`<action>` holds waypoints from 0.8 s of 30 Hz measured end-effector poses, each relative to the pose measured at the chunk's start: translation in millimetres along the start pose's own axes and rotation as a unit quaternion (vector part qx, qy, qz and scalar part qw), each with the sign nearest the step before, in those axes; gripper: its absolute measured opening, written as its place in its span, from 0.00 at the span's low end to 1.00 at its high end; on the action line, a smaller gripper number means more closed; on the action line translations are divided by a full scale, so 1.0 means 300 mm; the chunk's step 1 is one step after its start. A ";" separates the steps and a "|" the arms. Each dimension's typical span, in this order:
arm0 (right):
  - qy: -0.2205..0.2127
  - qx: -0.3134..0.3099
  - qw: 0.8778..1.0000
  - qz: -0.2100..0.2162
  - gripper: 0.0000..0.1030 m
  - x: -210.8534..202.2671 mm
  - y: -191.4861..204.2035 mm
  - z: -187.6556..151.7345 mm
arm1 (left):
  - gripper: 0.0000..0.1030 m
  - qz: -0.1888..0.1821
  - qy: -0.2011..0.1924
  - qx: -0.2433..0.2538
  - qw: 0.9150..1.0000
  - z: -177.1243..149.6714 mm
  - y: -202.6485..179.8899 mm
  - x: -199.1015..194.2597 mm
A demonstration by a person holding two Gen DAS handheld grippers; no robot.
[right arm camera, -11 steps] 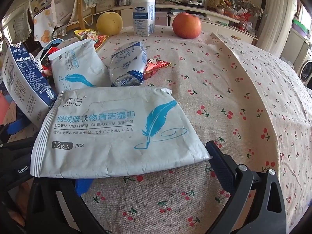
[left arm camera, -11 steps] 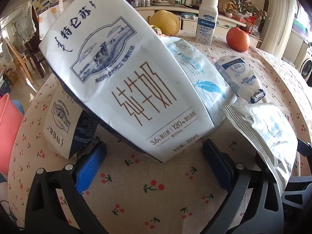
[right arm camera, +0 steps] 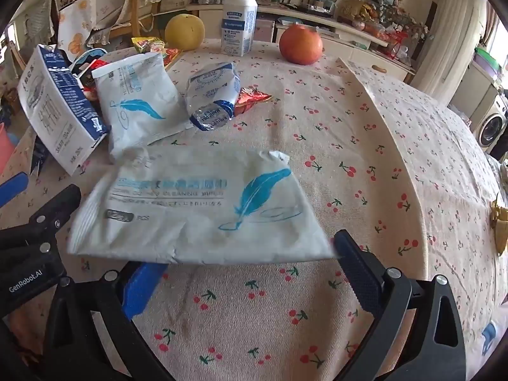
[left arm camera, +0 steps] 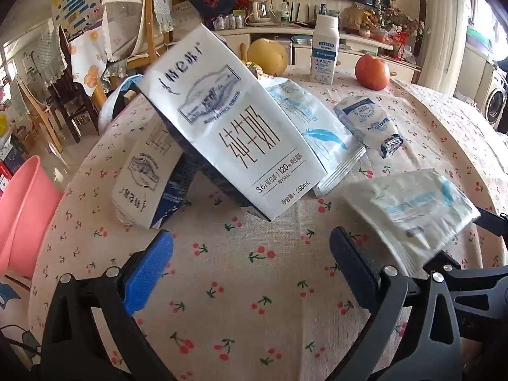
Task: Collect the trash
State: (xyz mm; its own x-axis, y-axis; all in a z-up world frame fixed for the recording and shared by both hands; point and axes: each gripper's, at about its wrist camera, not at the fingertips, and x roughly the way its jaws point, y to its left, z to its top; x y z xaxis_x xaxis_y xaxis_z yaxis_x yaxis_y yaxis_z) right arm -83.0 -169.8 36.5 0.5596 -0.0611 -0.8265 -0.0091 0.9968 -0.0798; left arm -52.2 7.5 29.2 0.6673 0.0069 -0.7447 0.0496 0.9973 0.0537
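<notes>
A white milk carton (left arm camera: 228,117) leans tilted on the cherry-print tablecloth (left arm camera: 247,324), and a second carton (left arm camera: 143,174) lies beside it. My left gripper (left arm camera: 250,270) is open just short of the leaning carton's low corner, with nothing between its fingers. A white wipes pack with a blue feather (right arm camera: 197,209) lies flat in front of my right gripper (right arm camera: 250,279), which is open. The pack's near edge covers the tip of the left blue finger (right arm camera: 143,285). The pack looks blurred in both views. A second wipes pack (right arm camera: 136,104) and a small crumpled packet (right arm camera: 216,95) lie behind.
A pink bin (left arm camera: 22,212) stands below the table's left edge. At the far side stand a white bottle (right arm camera: 238,19), an apple (right arm camera: 300,46) and a yellow pomelo (right arm camera: 184,31). Snack wrappers (right arm camera: 250,98) lie mid-table. Chairs stand beyond the left edge.
Both grippers have drawn back: the leaning carton and the wipes pack look smaller and farther away. The pack no longer reaches the right finger. Both stay open.
</notes>
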 end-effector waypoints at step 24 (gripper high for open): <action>-0.205 0.029 0.978 -0.017 0.96 -0.473 0.035 -0.086 | 0.96 0.003 -0.133 -0.030 0.991 -0.020 0.186 -0.491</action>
State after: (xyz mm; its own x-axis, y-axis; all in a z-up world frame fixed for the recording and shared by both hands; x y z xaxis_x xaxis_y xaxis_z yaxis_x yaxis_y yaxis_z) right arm -183.9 -151.9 138.6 0.8440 -0.0798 -0.5304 0.0554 0.9966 -0.0618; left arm -152.1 62.6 138.0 0.8404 0.0006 -0.5419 0.0064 0.9999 0.0111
